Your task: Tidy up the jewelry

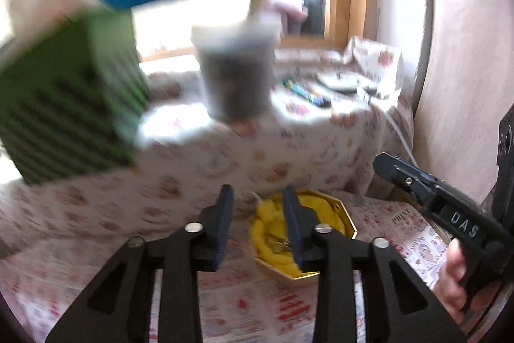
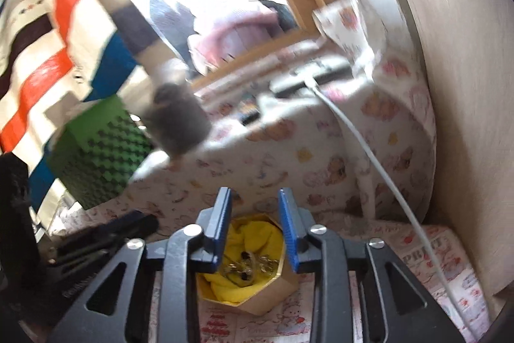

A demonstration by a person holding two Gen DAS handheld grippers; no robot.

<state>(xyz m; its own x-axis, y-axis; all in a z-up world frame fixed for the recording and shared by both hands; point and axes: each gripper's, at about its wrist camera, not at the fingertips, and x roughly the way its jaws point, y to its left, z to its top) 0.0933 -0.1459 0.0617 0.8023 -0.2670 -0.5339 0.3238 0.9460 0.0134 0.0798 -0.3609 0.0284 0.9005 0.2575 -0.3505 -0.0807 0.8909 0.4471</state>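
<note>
A gold-rimmed octagonal box [image 1: 347,222] lined with yellow cloth [image 1: 270,233] sits on the patterned paper. In the right wrist view the box [image 2: 276,288] holds several small gold jewelry pieces [image 2: 247,267] on the yellow cloth. My left gripper [image 1: 258,222] is open and empty, just above the box's left side. My right gripper [image 2: 255,229] is open and empty, hovering over the box; it also shows in the left wrist view [image 1: 417,185] at the right. The left gripper shows dark and blurred in the right wrist view [image 2: 106,233].
A green patterned box [image 1: 64,105] stands at the left. A blurred plastic cup [image 1: 236,69] with a brush stands behind. A white cable [image 2: 369,150] runs down the right. A wall [image 1: 465,53] closes the right side. Pens [image 1: 308,94] lie further back.
</note>
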